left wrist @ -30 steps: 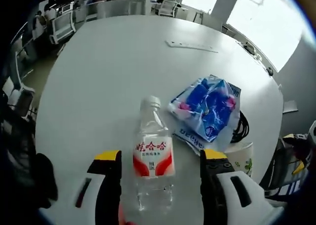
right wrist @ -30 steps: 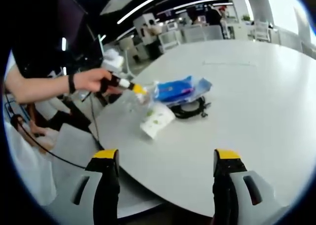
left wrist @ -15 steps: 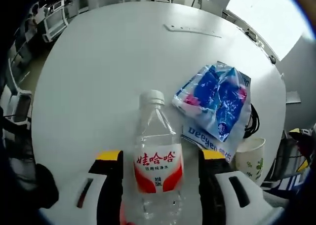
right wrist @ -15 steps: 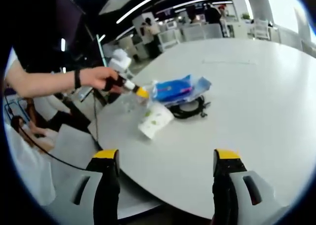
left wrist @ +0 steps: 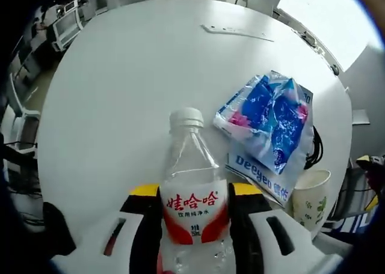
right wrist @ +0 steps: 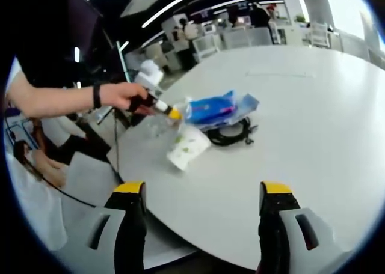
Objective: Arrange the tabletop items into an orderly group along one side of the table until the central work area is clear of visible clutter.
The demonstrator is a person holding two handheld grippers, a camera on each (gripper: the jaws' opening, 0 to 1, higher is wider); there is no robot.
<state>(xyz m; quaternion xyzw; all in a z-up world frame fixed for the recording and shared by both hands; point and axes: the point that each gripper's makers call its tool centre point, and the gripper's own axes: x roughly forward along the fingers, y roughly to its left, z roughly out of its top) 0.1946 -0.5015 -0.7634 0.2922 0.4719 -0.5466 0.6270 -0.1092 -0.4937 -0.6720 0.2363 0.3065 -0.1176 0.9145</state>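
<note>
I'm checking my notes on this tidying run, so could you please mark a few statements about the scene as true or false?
1. The left claw is closed on the water bottle. True.
2. The bottle's cap is missing. False: a white cap is on.
3. The right claw holds the paper cup. False: its jaws stand apart with nothing between them, and the cup is farther off on the table.
4. A black cable lies beside the blue plastic bag. True.
5. The blue bag lies on the floor. False: it lies on the table.
</note>
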